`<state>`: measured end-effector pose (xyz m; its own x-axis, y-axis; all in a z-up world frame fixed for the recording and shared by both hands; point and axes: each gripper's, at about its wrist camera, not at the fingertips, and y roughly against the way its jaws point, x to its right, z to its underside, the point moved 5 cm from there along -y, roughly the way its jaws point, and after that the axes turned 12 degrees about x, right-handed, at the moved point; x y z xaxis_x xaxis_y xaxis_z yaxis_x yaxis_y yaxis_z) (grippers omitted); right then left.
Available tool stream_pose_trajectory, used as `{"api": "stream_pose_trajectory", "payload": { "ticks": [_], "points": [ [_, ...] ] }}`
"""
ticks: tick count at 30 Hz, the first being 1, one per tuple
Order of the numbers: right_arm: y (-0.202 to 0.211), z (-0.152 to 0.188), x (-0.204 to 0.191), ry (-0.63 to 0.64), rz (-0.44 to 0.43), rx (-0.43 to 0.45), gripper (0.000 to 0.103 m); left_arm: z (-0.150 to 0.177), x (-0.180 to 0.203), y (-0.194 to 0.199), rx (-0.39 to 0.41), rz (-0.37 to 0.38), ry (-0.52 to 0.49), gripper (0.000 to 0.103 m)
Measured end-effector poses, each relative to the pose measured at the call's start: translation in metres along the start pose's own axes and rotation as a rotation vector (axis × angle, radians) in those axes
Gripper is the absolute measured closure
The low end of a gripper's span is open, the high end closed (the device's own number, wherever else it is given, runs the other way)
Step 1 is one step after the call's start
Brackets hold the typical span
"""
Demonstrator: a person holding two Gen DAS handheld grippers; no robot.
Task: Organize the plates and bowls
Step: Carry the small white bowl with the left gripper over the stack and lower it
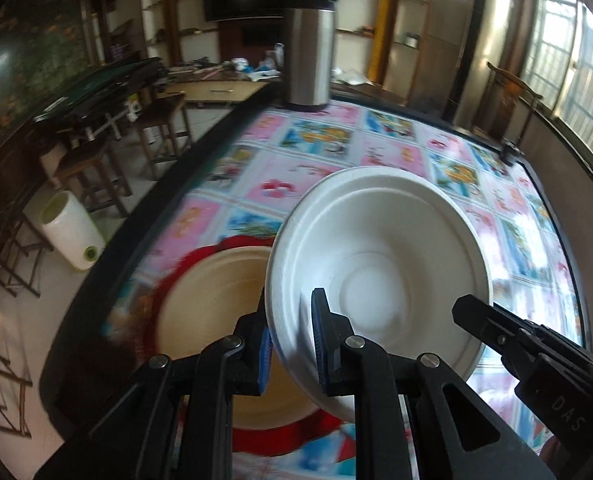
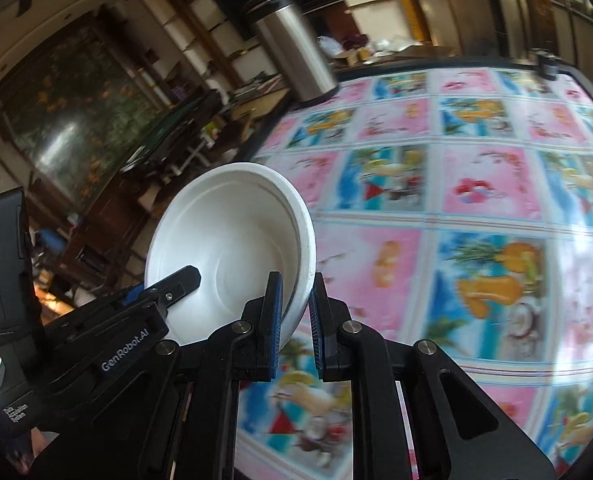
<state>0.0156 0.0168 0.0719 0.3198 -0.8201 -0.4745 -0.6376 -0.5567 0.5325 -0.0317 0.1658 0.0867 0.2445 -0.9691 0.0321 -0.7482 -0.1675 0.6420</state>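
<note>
From our left wrist view, our left gripper (image 1: 292,340) pinches the near-left rim of the round white foam bowl (image 1: 376,264), one blue-padded finger inside the wall and one outside. The bowl hangs tilted above the table with the colourful patterned tablecloth (image 1: 376,152). Just below and to its left lies a tan paper plate (image 1: 216,300) resting on a red plate (image 1: 280,438), both blurred. Our right gripper (image 1: 472,316) reaches in from the right, its tip over the bowl's right rim. A tall stainless steel flask (image 1: 307,48) stands at the table's far edge, well apart.

From our right wrist view, our right gripper (image 2: 296,324) is closed on the bowl's (image 2: 232,248) right wall, pads on either side of it. The left gripper (image 2: 184,280) shows at the opposite rim. The bowl appears lifted clear of the tablecloth (image 2: 476,200).

We judge that both tools hold one light bowl by thin foam edges. If our hands pull apart or twist unevenly, the rim could crack or slip from a pad. If one side releases early, the tilted bowl could swing and knock the stacked plates below.
</note>
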Motion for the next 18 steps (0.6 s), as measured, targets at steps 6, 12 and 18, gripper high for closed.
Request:
{"api": "stream_pose_trajectory", "payload": {
  "ticks": [6, 12, 18],
  "points": [
    [-0.032, 0.016, -0.046, 0.05, -0.062, -0.06, 0.09, 0.01, -0.045, 0.003, -0.005, -0.063, 0.058, 0.087],
    [-0.05, 0.027, -0.073, 0.108, -0.068, -0.1, 0.09, 0.024, -0.068, -0.008, -0.041, -0.064, 0.112, 0.087],
    [-0.059, 0.035, -0.071, 0.116, -0.032, -0.126, 0.09, 0.035, -0.074, -0.013, -0.062, -0.059, 0.105, 0.086]
  ]
}}
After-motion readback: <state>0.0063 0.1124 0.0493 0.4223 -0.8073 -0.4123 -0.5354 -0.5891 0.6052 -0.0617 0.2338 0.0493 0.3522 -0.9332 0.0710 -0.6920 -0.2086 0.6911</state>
